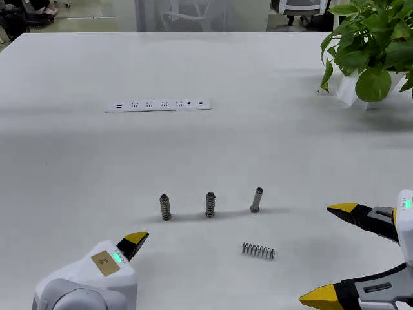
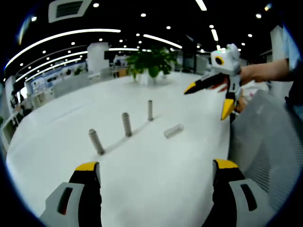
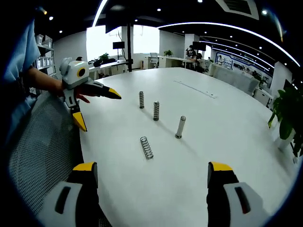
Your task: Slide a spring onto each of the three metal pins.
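L gripper [image 2: 156,165] and R gripper [image 3: 152,166] both gape wide w/ nothing between the yellow tips, as I see in each one's own view. They hover low over the white table [image 1: 271,148].

Head view puts the R gripper [image 1: 331,253] at bottom right, both tips showing and well apart. Of the L unit at bottom left it gives me just one yellow tip, so I read that gape from the gripper views.

Each gripper view adds the opposite unit from the front. The R gripper [image 2: 208,101] is spread, w/ a hand [image 2: 255,73] behind it. The L gripper [image 3: 98,111] is spread too, held out from a blue sleeve [image 3: 21,54].

The loose spring [image 1: 259,250] lies flat on the table between the two grippers, nearer the R one and ahead of its tips, touching neither.

Just beyond it three pins stand upright in a row. Head view and R gripper view show coils on the left pin [image 1: 165,207] and the middle pin [image 1: 210,204]. The right pin [image 1: 257,199] is bare and stands closest to the loose spring. The L gripper view is too soft for me to tell coils from bare metal.

Further out, head view adds a power strip [image 1: 158,104] mid-table and a potted plant [image 1: 371,45] at the far right.
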The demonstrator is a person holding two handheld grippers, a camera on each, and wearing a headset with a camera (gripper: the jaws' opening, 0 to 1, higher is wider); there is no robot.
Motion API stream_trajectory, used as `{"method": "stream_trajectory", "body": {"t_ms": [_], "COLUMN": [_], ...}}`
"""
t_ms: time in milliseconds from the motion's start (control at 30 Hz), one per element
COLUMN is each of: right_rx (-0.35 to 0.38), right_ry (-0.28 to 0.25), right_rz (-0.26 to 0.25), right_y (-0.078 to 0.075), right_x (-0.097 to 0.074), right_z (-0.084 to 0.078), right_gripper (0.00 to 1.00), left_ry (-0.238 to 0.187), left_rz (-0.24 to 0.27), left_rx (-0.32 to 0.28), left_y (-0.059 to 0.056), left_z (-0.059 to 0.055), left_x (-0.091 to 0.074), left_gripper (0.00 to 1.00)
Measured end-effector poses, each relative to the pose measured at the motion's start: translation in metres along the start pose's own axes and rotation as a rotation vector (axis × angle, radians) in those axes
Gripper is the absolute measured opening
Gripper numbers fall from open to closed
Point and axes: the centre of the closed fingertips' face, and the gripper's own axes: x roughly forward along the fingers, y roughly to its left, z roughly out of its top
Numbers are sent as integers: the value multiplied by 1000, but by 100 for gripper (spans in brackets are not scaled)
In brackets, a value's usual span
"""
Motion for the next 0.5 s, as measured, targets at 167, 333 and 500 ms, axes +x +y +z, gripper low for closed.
{"method": "stream_trajectory", "body": {"t_ms": [167, 333, 500], "right_rx": [18, 34, 47], "right_ry": [-17, -18, -16], "right_rz": [-16, -25, -26], "right_y": [-1, -2, 0], "right_x": [-5, -8, -9], "right_z": [0, -4, -8], "right_gripper": [98, 98, 97], "left_ry": [17, 30, 42], "left_rz": [-29, -55, -95], "left_rx": [11, 19, 31], "left_y": [-6, -9, -16], "left_z": [-2, -3, -1], "left_x": [4, 9, 16], "left_gripper": [100, 100, 98]}}
